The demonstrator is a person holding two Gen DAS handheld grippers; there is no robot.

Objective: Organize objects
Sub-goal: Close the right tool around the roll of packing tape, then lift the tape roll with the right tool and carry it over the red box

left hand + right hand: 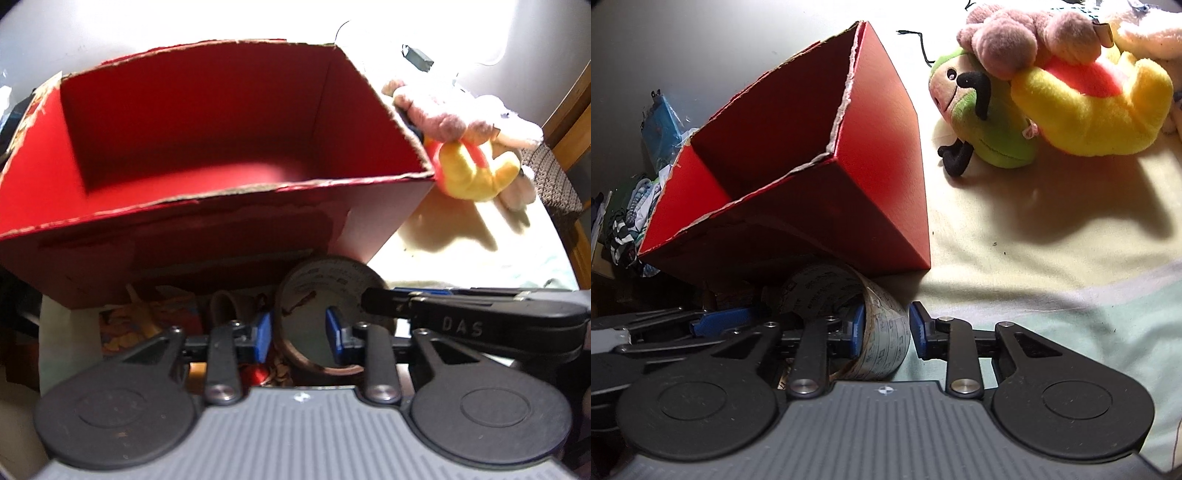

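A roll of printed tape (325, 284) stands on edge just in front of a red cardboard box (184, 110), which is open on top and has nothing inside. My left gripper (298, 338) is open and straddles the roll's left wall, one blue pad outside and one in the hole. My right gripper (886, 326) is shut on the tape roll (820, 284), its pads pressing the band from both sides; one of its fingers (384, 306) reaches in from the right. The box (879, 166) leans tilted behind the roll.
Plush toys lie right of the box on a cream sheet: yellow-and-red (1100, 110), green (990, 122), pink (1008, 40). Clothes (631, 210) and a blue bag (661, 129) are piled to the left. Colourful clutter (147, 321) sits under the box's front.
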